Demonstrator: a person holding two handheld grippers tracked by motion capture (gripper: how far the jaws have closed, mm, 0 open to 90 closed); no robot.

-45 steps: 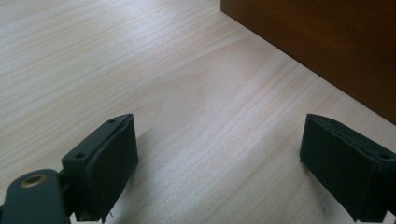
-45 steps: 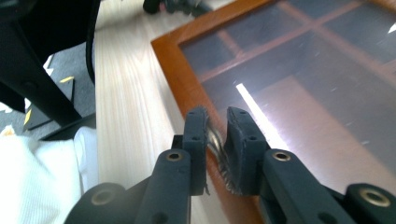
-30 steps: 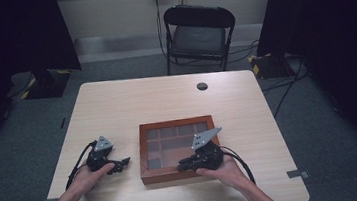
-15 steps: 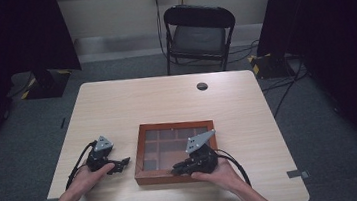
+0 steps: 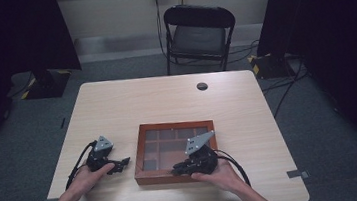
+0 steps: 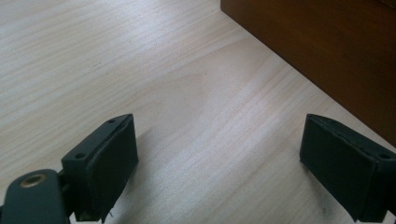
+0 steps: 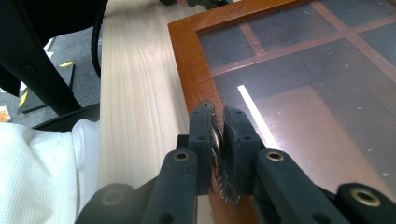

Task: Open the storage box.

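A shallow wooden box (image 5: 172,129) with a glass lid over several compartments lies on the near half of the table. At its front edge my right gripper (image 5: 181,169) is shut on a small serrated brass latch (image 7: 228,193). The right gripper view has the two jaws (image 7: 217,116) pinching that latch beside the box's frame (image 7: 187,51) and glass (image 7: 303,93). My left gripper (image 5: 120,164) rests on the table left of the box. Its jaws (image 6: 219,163) stand wide open over bare wood, with the box's side (image 6: 327,46) just beyond.
The light wooden table (image 5: 141,104) has a small black round disc (image 5: 202,86) near its far edge. A black folding chair (image 5: 199,28) stands behind the table. A white sleeve (image 7: 42,172) lies at the table's near edge.
My right gripper has slid a little to the left along the box's front edge. The left gripper has stayed where it was.
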